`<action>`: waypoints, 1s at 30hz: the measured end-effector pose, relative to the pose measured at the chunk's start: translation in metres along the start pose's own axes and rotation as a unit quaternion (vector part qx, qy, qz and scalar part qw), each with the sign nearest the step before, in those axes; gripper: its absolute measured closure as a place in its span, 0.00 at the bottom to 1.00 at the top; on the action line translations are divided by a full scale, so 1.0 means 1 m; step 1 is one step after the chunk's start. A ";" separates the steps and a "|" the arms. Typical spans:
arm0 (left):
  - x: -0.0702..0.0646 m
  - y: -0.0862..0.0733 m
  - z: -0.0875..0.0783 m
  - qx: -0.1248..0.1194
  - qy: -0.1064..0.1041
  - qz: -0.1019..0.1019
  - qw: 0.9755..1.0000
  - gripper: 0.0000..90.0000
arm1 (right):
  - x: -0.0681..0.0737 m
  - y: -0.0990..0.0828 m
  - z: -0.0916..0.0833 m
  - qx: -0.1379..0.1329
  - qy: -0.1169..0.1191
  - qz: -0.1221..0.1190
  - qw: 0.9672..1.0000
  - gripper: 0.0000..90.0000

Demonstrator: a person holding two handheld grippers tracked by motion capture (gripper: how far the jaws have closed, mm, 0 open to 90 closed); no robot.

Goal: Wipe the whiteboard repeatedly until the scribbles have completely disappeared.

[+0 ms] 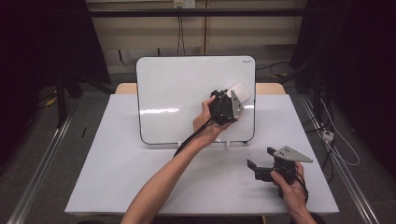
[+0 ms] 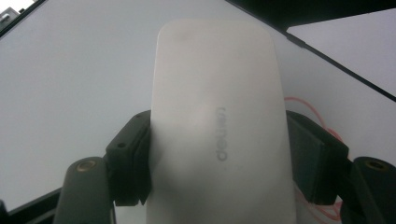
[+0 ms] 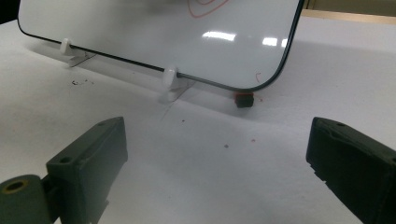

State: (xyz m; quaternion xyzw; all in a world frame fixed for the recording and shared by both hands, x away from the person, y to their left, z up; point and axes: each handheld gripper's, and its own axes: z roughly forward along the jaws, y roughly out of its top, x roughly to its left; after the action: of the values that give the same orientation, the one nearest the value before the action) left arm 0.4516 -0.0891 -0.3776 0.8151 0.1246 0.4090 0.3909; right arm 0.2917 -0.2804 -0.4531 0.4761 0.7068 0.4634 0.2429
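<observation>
A white whiteboard point(image 1: 177, 93) with a dark rim stands tilted back at the far middle of the table. My left gripper point(image 1: 233, 97) is up against the board's right part, shut on a white oblong eraser point(image 1: 240, 90). In the left gripper view the eraser point(image 2: 217, 84) sits between both black pads point(image 2: 133, 154), with its flat face towards the board point(image 2: 70, 93). Red pen lines point(image 2: 310, 112) show on the board beside it. My right gripper point(image 1: 261, 157) rests low over the table at the near right, open, with nothing between its jaws point(image 3: 215, 158).
The board point(image 3: 140, 32) stands on small white clip feet point(image 3: 170, 77). A small dark object point(image 3: 244, 99) lies at its lower right corner. The white table top point(image 1: 140, 177) ends close behind the board. Dark stands and cables flank the table on the floor.
</observation>
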 end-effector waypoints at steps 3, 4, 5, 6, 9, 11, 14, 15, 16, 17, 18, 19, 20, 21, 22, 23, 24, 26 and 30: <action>-0.006 -0.003 -0.002 0.000 -0.003 0.008 1.000 0.35 | 0.000 0.000 0.000 0.000 0.000 0.000 1.000 0.06; -0.007 -0.004 -0.002 -0.001 -0.003 0.011 1.000 0.35 | 0.000 0.000 0.000 0.001 0.000 0.000 1.000 0.06; -0.009 -0.004 -0.002 0.002 -0.005 0.009 1.000 0.35 | 0.001 0.000 0.001 0.001 -0.001 0.000 1.000 0.06; -0.010 -0.004 -0.003 0.002 -0.006 0.008 1.000 0.35 | 0.001 0.000 0.001 0.001 -0.001 0.001 1.000 0.06; -0.015 -0.007 -0.004 0.002 -0.011 0.016 1.000 0.35 | 0.002 0.000 0.001 0.002 0.000 0.000 1.000 0.06; -0.019 -0.009 -0.005 0.001 -0.014 0.019 1.000 0.35 | 0.002 0.000 0.002 0.002 0.000 -0.001 1.000 0.06; -0.023 -0.011 -0.006 0.005 -0.016 0.020 1.000 0.35 | 0.002 0.000 0.002 0.002 0.000 -0.001 1.000 0.06; -0.024 -0.011 -0.006 0.004 -0.015 0.021 1.000 0.34 | 0.002 0.000 0.002 0.002 0.000 -0.001 1.000 0.06; -0.024 -0.011 -0.006 0.005 -0.015 0.019 1.000 0.34 | 0.002 0.000 0.002 0.002 0.000 -0.001 1.000 0.06; -0.024 -0.011 -0.006 0.004 -0.015 0.019 1.000 0.34 | 0.002 0.000 0.002 0.002 0.000 -0.001 1.000 0.06; -0.024 -0.011 -0.006 0.007 -0.015 0.017 1.000 0.34 | 0.002 0.000 0.002 0.003 0.000 -0.002 1.000 0.06; -0.025 -0.011 -0.006 0.006 -0.015 0.018 1.000 0.34 | 0.002 0.000 0.002 0.004 0.000 -0.002 1.000 0.06; -0.026 -0.011 -0.006 0.006 -0.015 0.017 1.000 0.34 | 0.002 0.000 0.003 0.003 -0.001 -0.001 1.000 0.06; -0.027 -0.012 -0.006 0.005 -0.018 0.020 1.000 0.34 | 0.002 0.000 0.003 0.004 -0.001 0.000 1.000 0.06; -0.029 -0.013 -0.007 0.005 -0.019 0.017 1.000 0.34 | 0.002 0.001 0.003 0.004 0.000 0.000 1.000 0.06; -0.029 -0.014 -0.007 0.003 -0.020 0.018 1.000 0.34 | 0.003 0.001 0.003 0.004 0.000 -0.001 1.000 0.06; -0.029 -0.014 -0.007 0.002 -0.020 0.019 1.000 0.34 | 0.003 0.001 0.003 0.004 -0.001 -0.001 1.000 0.06; -0.029 -0.014 -0.007 0.004 -0.022 0.016 1.000 0.34 | 0.003 0.001 0.003 0.004 0.000 -0.001 1.000 0.06; -0.030 -0.015 -0.007 0.004 -0.027 0.014 1.000 0.34 | 0.003 0.001 0.002 0.004 -0.001 -0.003 1.000 0.06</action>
State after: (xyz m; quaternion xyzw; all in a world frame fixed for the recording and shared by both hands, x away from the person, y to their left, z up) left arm 0.4286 -0.0911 -0.4036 0.8289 0.1039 0.3924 0.3850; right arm 0.2926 -0.2769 -0.4534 0.4753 0.7098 0.4597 0.2427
